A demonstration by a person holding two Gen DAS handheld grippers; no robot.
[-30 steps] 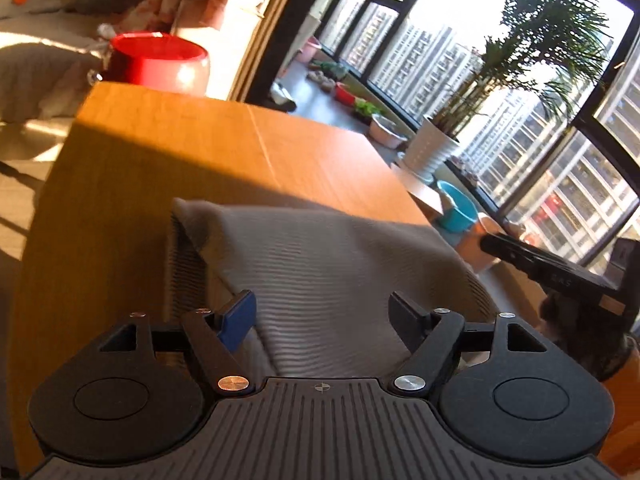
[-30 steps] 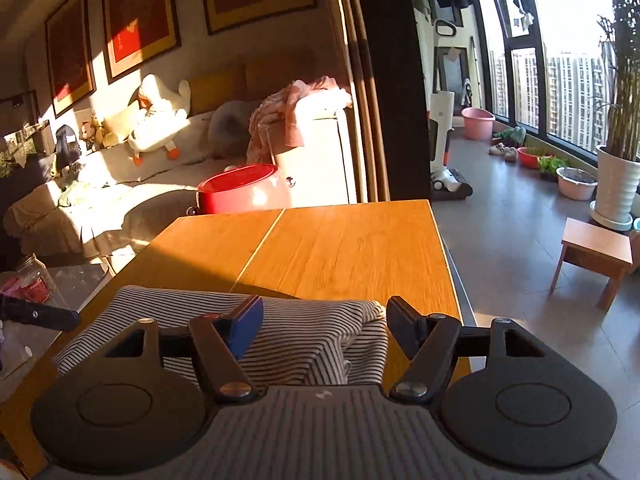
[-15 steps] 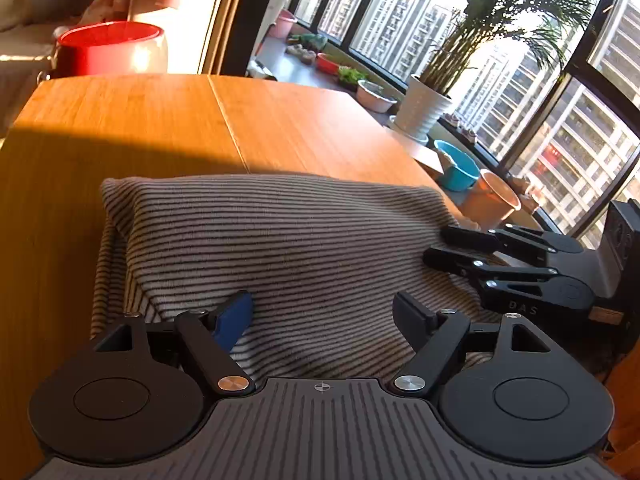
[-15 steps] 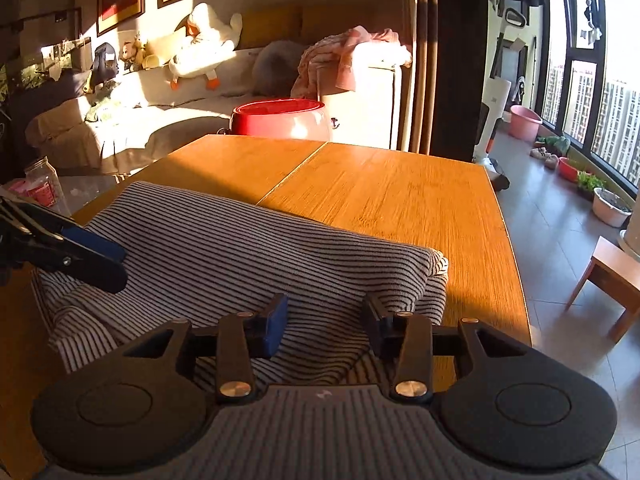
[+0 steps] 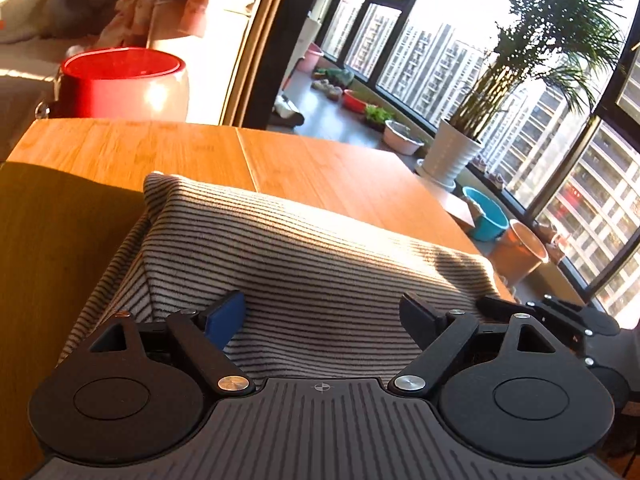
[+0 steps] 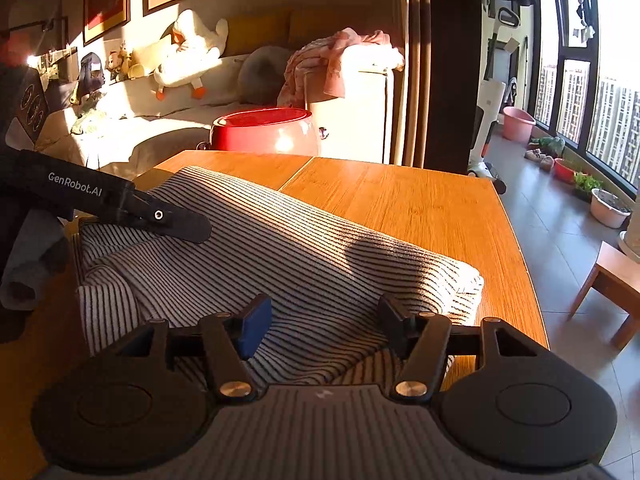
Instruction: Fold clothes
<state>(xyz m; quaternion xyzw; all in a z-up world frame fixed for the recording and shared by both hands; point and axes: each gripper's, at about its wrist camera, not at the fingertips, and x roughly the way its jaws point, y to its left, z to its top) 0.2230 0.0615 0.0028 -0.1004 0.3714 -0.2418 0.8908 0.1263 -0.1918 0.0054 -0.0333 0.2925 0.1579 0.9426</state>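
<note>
Half a second back our right gripper (image 6: 322, 326) had its jaws drawn narrow over the striped garment (image 6: 280, 252); now they are opening again, with cloth lying between them but no pad pressing on it. Our left gripper (image 5: 322, 316) has also spread further and its jaws are opening, wide apart over the fabric, nothing pinched. In the left wrist view the garment's far fold sits higher in the picture than before, and the right gripper, which then reached across the cloth, now shows only at the cloth's near right corner.

The garment lies folded on the wooden table (image 6: 400, 200), at the table's near end, well apart from the red basin (image 6: 264, 130) beyond the far edge. Its long axis runs across the table, from the left gripper's side to the table's right edge. The far fold stands as a raised ridge along that axis, and the loose layered edges face us. The left gripper's finger (image 6: 176, 224) rests over the garment's left end.
</note>
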